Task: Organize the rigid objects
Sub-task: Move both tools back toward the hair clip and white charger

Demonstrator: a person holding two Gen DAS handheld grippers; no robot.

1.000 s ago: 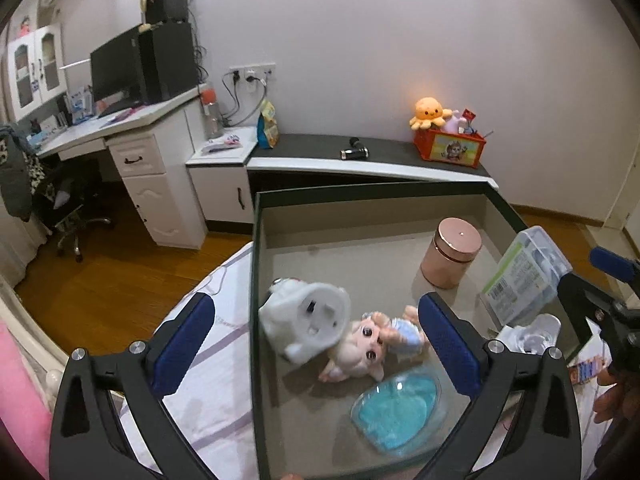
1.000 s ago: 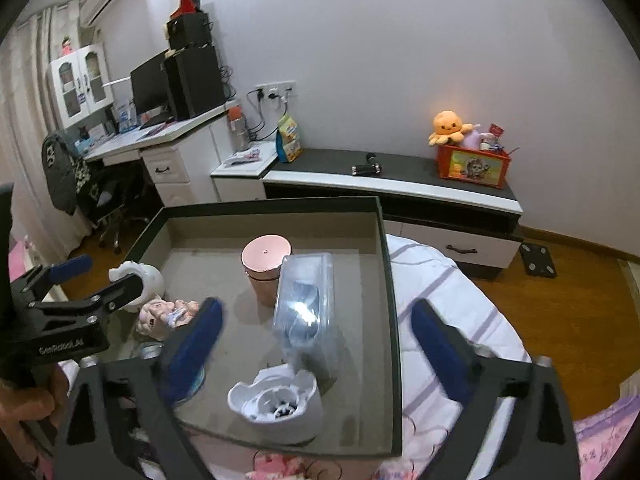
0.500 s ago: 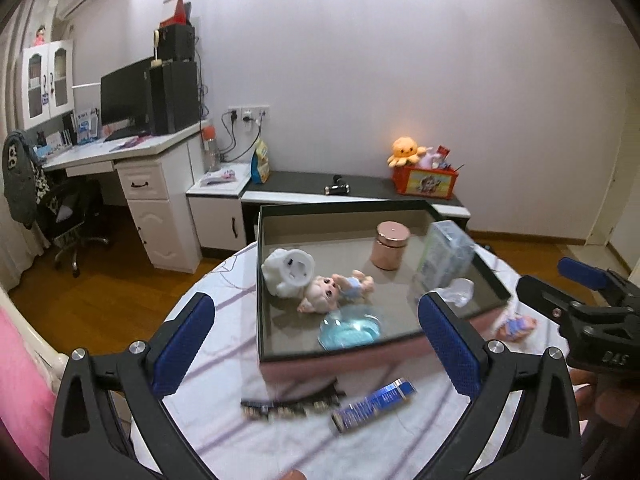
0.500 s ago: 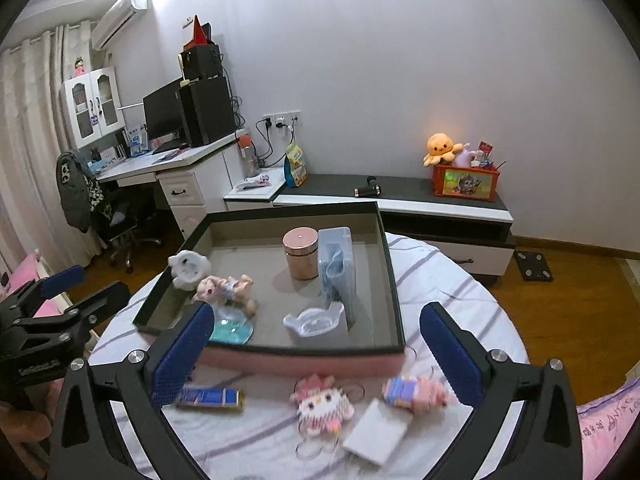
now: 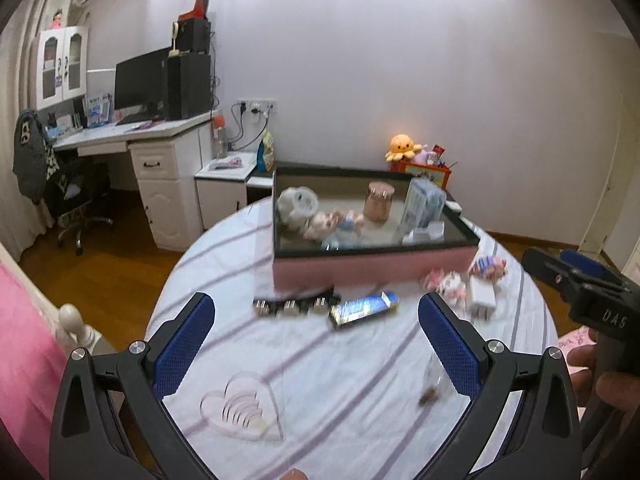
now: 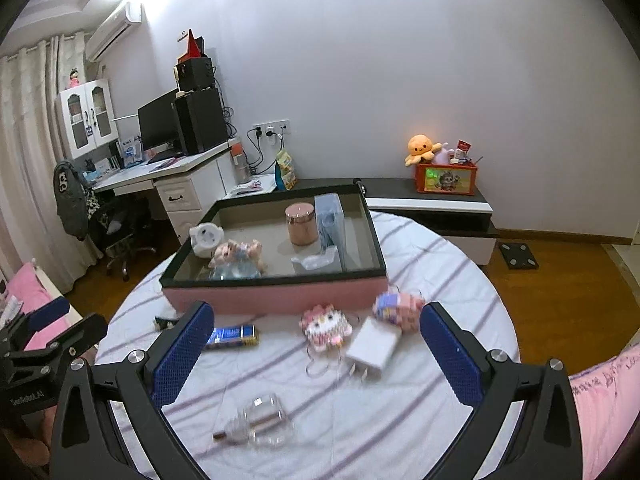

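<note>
Striped table [image 6: 420, 420]; both claws spread, apparently empty.

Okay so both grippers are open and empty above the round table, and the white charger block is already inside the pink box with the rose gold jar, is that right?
Not quite. The white charger block lies outside the pink box, on the striped tablecloth in front of it, as the right wrist view shows. The rest holds: the left gripper and right gripper are open and empty, and the rose gold jar stands in the box.

A home bedroom: computer desk [image 6: 168, 176], wall air conditioner [image 6: 114, 32], pink bedding [image 5: 24, 344].
</note>
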